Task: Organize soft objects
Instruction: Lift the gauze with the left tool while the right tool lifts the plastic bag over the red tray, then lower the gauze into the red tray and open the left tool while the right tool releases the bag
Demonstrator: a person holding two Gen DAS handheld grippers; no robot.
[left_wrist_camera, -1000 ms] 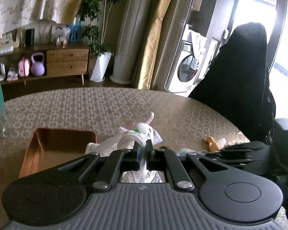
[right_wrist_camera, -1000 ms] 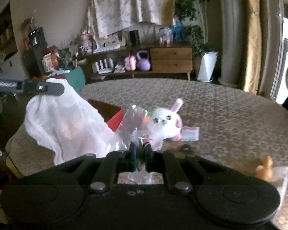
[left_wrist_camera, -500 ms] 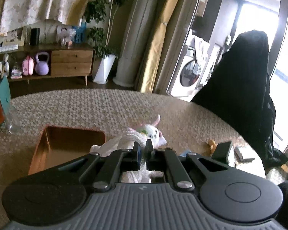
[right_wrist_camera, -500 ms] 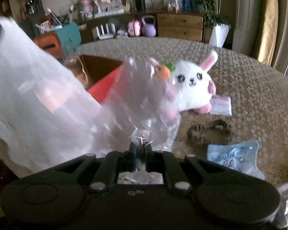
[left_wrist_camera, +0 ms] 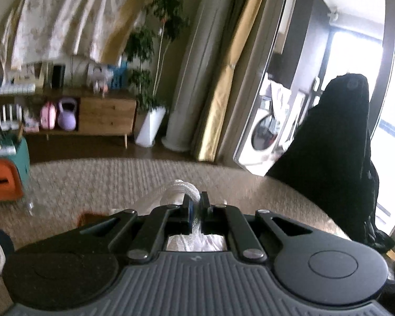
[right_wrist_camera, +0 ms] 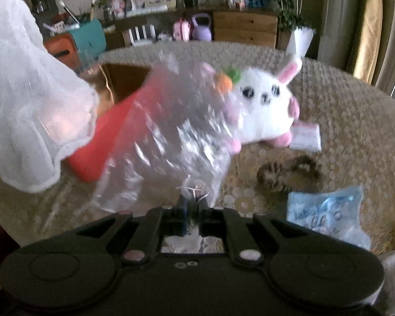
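My left gripper (left_wrist_camera: 196, 208) is shut on a white mesh cloth (left_wrist_camera: 181, 192) and holds it up above the table; the same cloth (right_wrist_camera: 21, 100) hangs at the left of the right wrist view. My right gripper (right_wrist_camera: 192, 206) is shut on a clear plastic bag (right_wrist_camera: 171, 137) lifted over the table. Behind the bag sits a white plush bunny (right_wrist_camera: 266, 110) with pink ears and a small carrot. A red tray (right_wrist_camera: 105, 121) with a coppery inside lies behind the cloth and bag.
On the woven tablecloth (right_wrist_camera: 342, 110) lie a brown scrunchie (right_wrist_camera: 287, 173), a pale blue packet (right_wrist_camera: 326, 216) and a small white tag (right_wrist_camera: 305, 137). An orange-and-teal case (left_wrist_camera: 5, 168) stands at the table's left. A black chair (left_wrist_camera: 337, 142) stands at right.
My left gripper has risen with the mesh cloth, so the tray and bunny dropped out of its view. My right gripper has moved closer to the bunny with the plastic bag.
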